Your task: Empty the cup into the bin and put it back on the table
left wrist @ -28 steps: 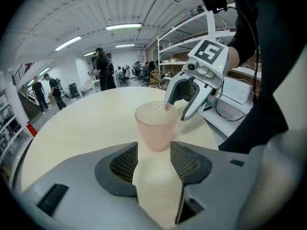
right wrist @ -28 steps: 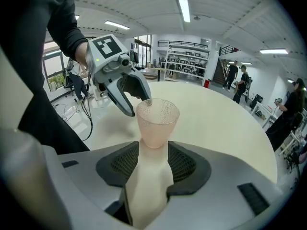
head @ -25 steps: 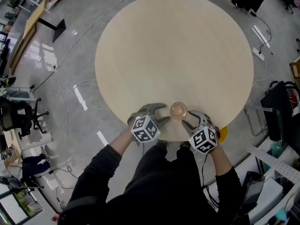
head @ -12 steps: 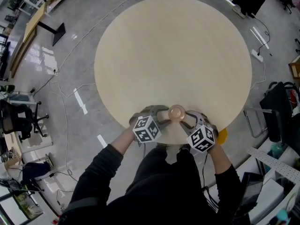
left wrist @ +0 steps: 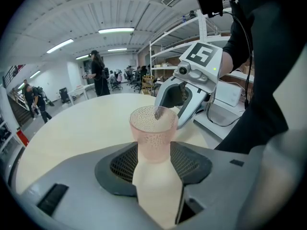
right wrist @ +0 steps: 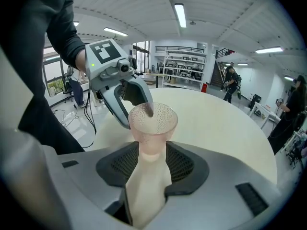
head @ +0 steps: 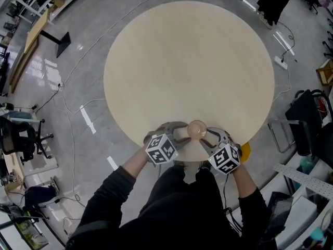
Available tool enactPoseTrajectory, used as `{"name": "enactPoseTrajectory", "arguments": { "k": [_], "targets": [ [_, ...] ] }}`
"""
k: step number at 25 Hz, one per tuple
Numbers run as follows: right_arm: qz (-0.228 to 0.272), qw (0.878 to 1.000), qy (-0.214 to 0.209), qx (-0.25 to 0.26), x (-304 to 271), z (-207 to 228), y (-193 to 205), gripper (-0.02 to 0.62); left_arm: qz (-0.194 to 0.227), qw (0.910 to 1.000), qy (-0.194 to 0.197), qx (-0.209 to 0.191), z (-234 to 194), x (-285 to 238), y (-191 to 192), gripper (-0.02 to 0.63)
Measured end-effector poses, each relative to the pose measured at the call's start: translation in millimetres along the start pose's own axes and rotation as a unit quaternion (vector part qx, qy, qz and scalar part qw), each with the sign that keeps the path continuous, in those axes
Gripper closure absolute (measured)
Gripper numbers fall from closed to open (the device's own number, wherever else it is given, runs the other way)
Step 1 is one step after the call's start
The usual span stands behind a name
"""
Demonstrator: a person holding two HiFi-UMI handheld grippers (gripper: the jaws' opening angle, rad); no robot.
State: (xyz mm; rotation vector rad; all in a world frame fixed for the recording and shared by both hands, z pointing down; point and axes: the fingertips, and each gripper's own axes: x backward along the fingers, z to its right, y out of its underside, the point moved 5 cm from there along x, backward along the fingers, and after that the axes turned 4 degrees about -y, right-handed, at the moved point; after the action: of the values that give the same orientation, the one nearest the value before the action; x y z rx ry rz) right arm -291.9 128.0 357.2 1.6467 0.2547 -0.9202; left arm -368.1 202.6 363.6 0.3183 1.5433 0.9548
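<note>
A pink translucent dimpled cup [head: 196, 129] stands upright near the front edge of the round beige table [head: 187, 61]. My left gripper [head: 183, 130] is open just left of it, and my right gripper [head: 206, 137] is open just right of it. In the left gripper view the cup [left wrist: 153, 133] stands at the mouth of the open jaws, with the right gripper [left wrist: 180, 102] behind it. The right gripper view shows the cup [right wrist: 152, 128] the same way, with the left gripper [right wrist: 129, 104] beyond. A small dark shape shows through the cup's rim; I cannot tell what it is.
A yellow object [head: 244, 150] peeks from under the table's edge at the right. Cables [head: 73, 103] run over the grey floor on the left. Shelving and boxes [head: 307, 191] crowd the lower right. An office chair [head: 21, 134] stands at the far left.
Both grippers have drawn closer to the cup from either side. The cup stays in place on the table.
</note>
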Motion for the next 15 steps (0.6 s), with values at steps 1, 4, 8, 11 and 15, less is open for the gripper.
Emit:
{"name": "enactPoseTrajectory", "arguments": {
  "k": [1,4,8,11,15],
  "targets": [
    [0.002,1.0,0.004,0.0,4,-2,-1,0.413,0.004,1.0,0.001,-0.002,2,2,-3,0.379],
    [0.008,1.0,0.017,0.001,17,-7,-8,0.413,0.02,0.9997,0.005,-0.01,6,10,-12,0.379],
    [0.017,0.999,0.038,0.002,39,-13,-17,0.413,0.048,0.9986,0.01,-0.022,12,23,-29,0.379],
    [0.027,0.998,0.056,-0.003,58,-20,-25,0.413,0.072,0.9967,0.021,-0.03,17,34,-43,0.379],
    [0.048,0.995,0.086,-0.03,83,-27,-31,0.413,0.108,0.9922,0.047,-0.042,23,44,-63,0.379]
  ]
}}
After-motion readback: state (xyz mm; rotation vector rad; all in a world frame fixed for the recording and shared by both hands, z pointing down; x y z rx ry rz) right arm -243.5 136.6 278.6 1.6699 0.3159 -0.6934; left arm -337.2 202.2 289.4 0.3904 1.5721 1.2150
